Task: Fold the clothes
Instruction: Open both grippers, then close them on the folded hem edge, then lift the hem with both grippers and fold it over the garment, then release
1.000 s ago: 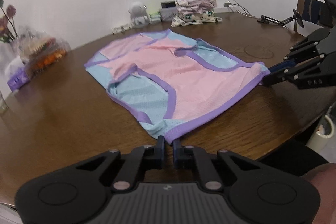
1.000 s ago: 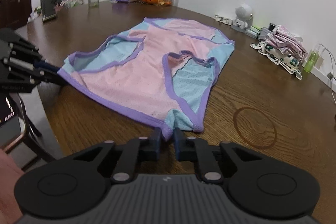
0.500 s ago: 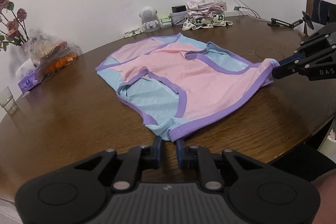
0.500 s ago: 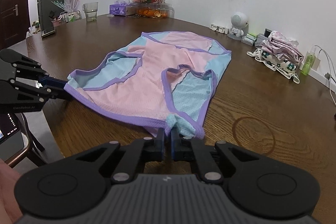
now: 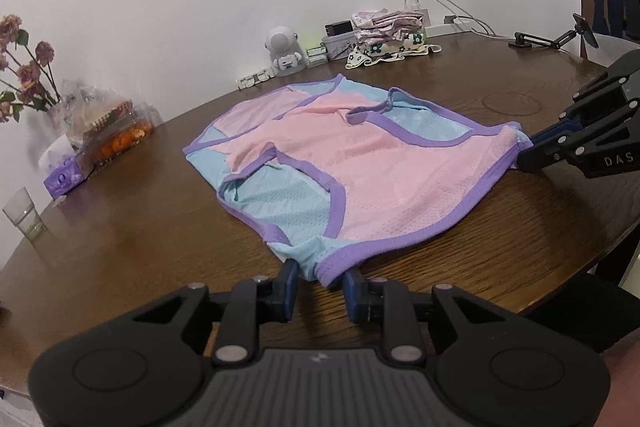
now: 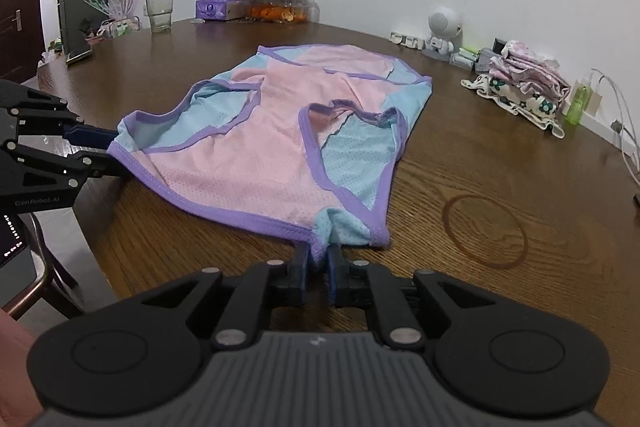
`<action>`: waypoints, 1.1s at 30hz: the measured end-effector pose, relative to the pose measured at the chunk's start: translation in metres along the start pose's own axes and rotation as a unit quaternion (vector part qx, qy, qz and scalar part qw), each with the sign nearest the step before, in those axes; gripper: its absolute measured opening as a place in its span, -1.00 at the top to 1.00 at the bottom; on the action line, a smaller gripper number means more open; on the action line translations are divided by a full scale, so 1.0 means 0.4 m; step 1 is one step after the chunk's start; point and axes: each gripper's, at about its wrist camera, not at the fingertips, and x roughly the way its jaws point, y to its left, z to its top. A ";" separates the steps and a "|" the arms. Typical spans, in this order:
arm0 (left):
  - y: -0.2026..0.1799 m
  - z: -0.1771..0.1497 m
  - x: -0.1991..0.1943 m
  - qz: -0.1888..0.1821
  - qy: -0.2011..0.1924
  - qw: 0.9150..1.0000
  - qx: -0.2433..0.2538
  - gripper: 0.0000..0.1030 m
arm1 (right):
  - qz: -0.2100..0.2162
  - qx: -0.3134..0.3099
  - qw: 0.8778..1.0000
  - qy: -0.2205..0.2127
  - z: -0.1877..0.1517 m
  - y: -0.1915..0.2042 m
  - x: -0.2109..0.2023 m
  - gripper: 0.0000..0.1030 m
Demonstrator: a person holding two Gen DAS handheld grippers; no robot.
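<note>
A pink and light-blue mesh tank top (image 5: pixel 360 167) with purple trim lies flat on the brown wooden table (image 5: pixel 140 227). My left gripper (image 5: pixel 320 279) sits at the nearest bottom corner. Its jaws are opening, and the purple hem lies loose between the fingers. In the right wrist view the tank top (image 6: pixel 260 155) stretches away from my right gripper (image 6: pixel 318 263). That gripper's jaws are opening, with a small fold of hem still pinched between the pads. Each gripper shows in the other's view: the right gripper (image 5: pixel 524 155) and the left gripper (image 6: pixel 108 151) at opposite hem corners.
A pile of folded clothes (image 5: pixel 386 35), a small white robot figure (image 5: pixel 282 51) and cables line the wall side. A glass (image 5: pixel 22 213), a purple tissue box (image 5: pixel 66 179), bagged fruit (image 5: pixel 116 135) and flowers stand at the left. The table's edge runs just under both grippers.
The left jaws have spread apart and let go of the hem corner. The right jaws narrowed, then widened a little. The tank top has settled flat on the table.
</note>
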 end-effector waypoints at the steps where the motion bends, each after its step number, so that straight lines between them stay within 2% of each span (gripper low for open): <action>1: -0.001 0.001 0.001 0.000 0.000 1.000 0.000 0.57 | -0.001 0.000 1.000 -0.001 -0.002 0.002 -0.001 0.76; 8: -0.003 -0.003 0.004 0.010 -0.005 1.000 -0.006 0.57 | -0.005 -0.001 1.000 -0.008 -0.004 0.007 -0.001 0.73; 10: -0.002 -0.005 0.003 0.013 -0.010 1.000 -0.008 0.87 | -0.003 0.000 1.000 -0.010 -0.003 0.008 0.000 0.84; 11: -0.002 -0.006 0.001 0.015 -0.014 1.000 -0.010 0.95 | -0.002 0.003 1.000 -0.013 -0.001 0.007 -0.003 0.87; 21: 0.019 0.008 -0.103 0.037 -0.065 0.997 -0.035 0.97 | 0.009 0.003 0.998 -0.057 0.035 0.017 -0.096 0.93; 33: -0.009 -0.064 -0.291 0.026 -0.083 0.994 -0.066 0.97 | 0.033 0.015 0.996 -0.077 0.013 0.074 -0.270 0.93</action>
